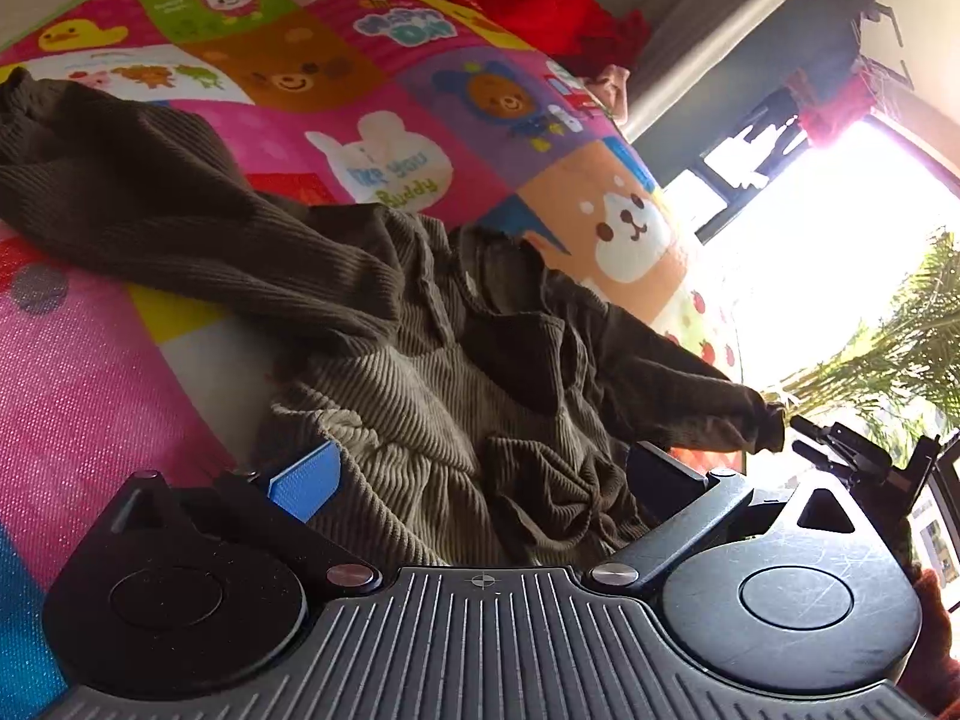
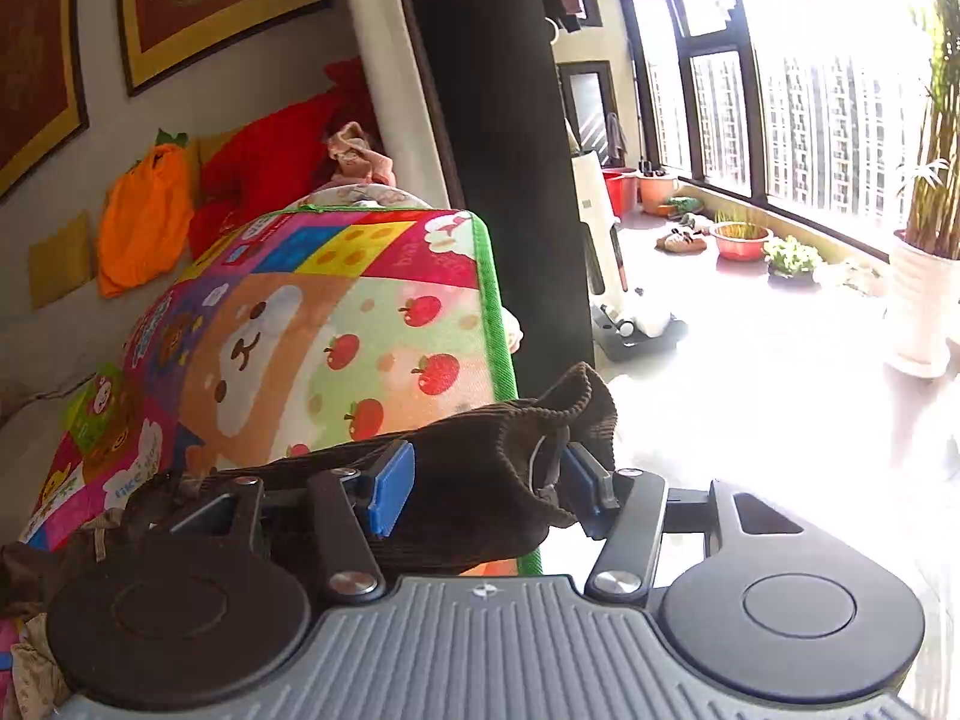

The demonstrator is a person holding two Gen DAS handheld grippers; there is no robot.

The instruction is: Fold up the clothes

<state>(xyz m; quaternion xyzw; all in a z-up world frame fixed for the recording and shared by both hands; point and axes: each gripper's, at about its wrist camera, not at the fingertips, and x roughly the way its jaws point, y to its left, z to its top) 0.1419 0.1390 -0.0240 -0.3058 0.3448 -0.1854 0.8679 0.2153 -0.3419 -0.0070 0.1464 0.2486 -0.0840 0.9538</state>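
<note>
Brown sweater (image 1: 372, 324) sprawls across cartoon mat (image 1: 372, 90).

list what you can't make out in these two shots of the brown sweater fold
- Left wrist view: the brown sweater's hem lies between the left tool's blue pads; bunched cloth hides whether they pinch it.
- Left wrist view: window glare washes out the right tool beyond the cuff.
- Right wrist view: the sleeve cuff sits between the right tool's pads, its opening facing away.
- Right wrist view: the sweater body is cut off at the lower left edge.
</note>
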